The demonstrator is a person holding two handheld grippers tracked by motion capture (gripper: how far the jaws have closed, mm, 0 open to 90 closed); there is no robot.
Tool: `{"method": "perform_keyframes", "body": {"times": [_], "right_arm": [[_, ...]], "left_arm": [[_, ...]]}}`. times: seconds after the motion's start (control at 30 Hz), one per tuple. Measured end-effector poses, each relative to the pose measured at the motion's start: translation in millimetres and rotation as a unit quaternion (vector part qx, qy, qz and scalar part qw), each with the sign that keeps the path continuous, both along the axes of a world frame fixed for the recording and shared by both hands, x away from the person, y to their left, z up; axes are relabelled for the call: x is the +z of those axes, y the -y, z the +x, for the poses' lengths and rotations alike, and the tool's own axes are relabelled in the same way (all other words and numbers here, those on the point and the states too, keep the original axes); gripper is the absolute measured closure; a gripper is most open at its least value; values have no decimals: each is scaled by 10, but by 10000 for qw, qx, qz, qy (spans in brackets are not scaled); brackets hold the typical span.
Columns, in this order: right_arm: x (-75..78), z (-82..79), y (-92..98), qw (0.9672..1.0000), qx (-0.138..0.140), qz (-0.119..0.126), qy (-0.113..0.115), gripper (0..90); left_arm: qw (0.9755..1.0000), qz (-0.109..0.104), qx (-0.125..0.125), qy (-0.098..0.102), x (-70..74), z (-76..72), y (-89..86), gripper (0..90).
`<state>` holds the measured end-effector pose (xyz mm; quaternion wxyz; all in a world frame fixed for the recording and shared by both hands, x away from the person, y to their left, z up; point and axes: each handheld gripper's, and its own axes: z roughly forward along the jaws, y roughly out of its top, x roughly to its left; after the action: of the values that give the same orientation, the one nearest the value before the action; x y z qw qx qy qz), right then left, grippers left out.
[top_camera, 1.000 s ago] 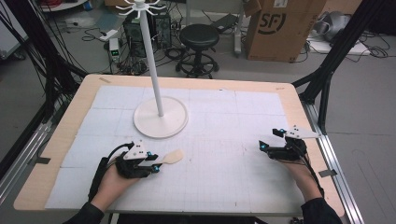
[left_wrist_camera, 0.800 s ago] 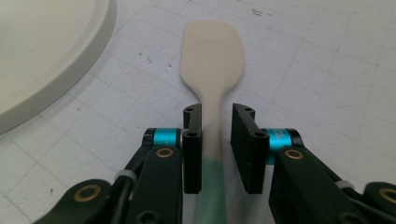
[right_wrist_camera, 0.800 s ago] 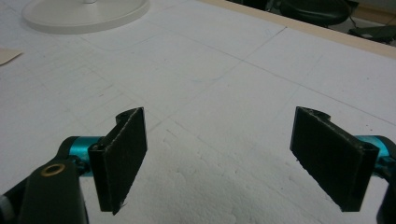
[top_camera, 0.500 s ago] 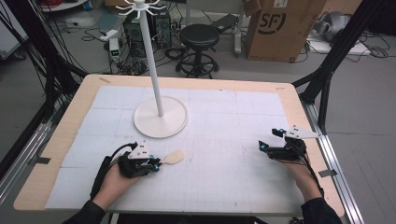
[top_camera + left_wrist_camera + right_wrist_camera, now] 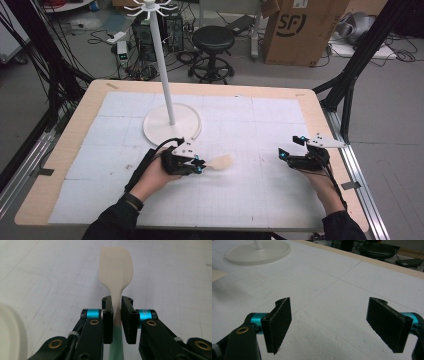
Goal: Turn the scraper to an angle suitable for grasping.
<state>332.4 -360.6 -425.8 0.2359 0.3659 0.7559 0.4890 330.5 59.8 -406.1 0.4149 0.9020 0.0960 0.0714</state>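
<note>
My left gripper (image 5: 199, 166) is shut on the handle of a cream spatula (image 5: 220, 161), in front of the white stand's base. In the left gripper view the black pads (image 5: 108, 315) press on the narrow neck of the spatula (image 5: 116, 267). Its flat blade points away from me over the white mat. The handle turns pale green below the pads. My right gripper (image 5: 290, 146) rests near the right side of the mat. Its pads (image 5: 279, 320) stand wide apart, open, with nothing between them.
A white stand with a round base (image 5: 160, 131) and a tall pole (image 5: 162, 70) rises at the middle back of the mat; the base (image 5: 257, 252) appears in the right gripper view too. Beyond the wooden table edge (image 5: 210, 89) are a black stool (image 5: 213, 40) and a cardboard box (image 5: 295, 27).
My left hand has moved right and away from me toward the stand's base, carrying the spatula with it. The right hand has stayed where it was.
</note>
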Motion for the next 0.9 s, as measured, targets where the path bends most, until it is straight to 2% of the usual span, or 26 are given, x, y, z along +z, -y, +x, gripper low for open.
{"method": "perform_keyframes", "body": {"times": [0.1, 0.13, 0.2, 0.23, 0.27, 0.3, 0.33, 0.37, 0.4, 0.47, 0.5, 0.6, 0.63, 0.7, 0.8, 0.83, 0.87, 0.9], "right_arm": [[1, 1, 3, 10000, -22, 19, -11, 195], [2, -1, 2, 10000, -16, 33, -10, 195], [13, -4, -1, 10000, -13, 45, 30, 196], [18, -3, -2, 10000, -4, 34, 18, 196], [20, -7, -5, 10000, 9, 42, 37, 195], [25, -13, -7, 10000, -5, 41, 38, 195], [27, -14, -6, 10000, 3, 43, 46, 196], [29, -17, -5, 10000, 8, 52, 47, 196], [30, -18, -2, 10000, 5, 43, 50, 196], [32, -20, 0, 10000, -14, 52, 46, 196], [34, -21, 3, 10000, -33, 61, 48, 196], [39, -26, 12, 10000, -48, 72, 48, 196], [39, -26, 12, 10000, -59, 60, 47, 196], [36, -23, 11, 10000, -31, 38, 56, 196], [35, -24, 4, 10000, -31, 32, 47, 197], [31, -21, 4, 10000, -18, 12, 53, 197], [29, -20, 4, 10000, -14, 14, 50, 197], [27, -18, 2, 10000, -17, 29, 18, 197]], "left_arm": [[9998, -24, -212, -31, 5, 74, 206, 808], [9996, 25, -270, 10, 6, 102, 278, 808], [9991, -20, -428, 70, 7, 193, 462, 809], [9991, -20, -428, 70, 7, 193, 462, 809], [9986, 59, -521, 102, 11, 247, 592, 809], [9986, 59, -521, 102, 11, 247, 592, 809], [9981, 128, -590, 153, 19, 261, 640, 809], [9970, 119, -756, 109, 31, 288, 774, 809], [9970, 119, -756, 109, 31, 288, 774, 809], [9941, 221, -1039, 226, 21, 298, 941, 809], [9923, 275, -1189, 226, 9, 307, 1018, 809], [9882, 471, -1434, 269, -40, 310, 1226, 808], [9859, 543, -1561, 264, -93, 332, 1318, 808], [9849, 613, -1607, 218, -159, 353, 1373, 806], [9853, 660, -1569, 118, -225, 367, 1394, 801], [9861, 681, -1512, 50, -266, 380, 1399, 773], [9910, 495, -1243, -59, -256, 415, 1387, 678], [9910, 495, -1243, -59, -256, 415, 1387, 593]]}}
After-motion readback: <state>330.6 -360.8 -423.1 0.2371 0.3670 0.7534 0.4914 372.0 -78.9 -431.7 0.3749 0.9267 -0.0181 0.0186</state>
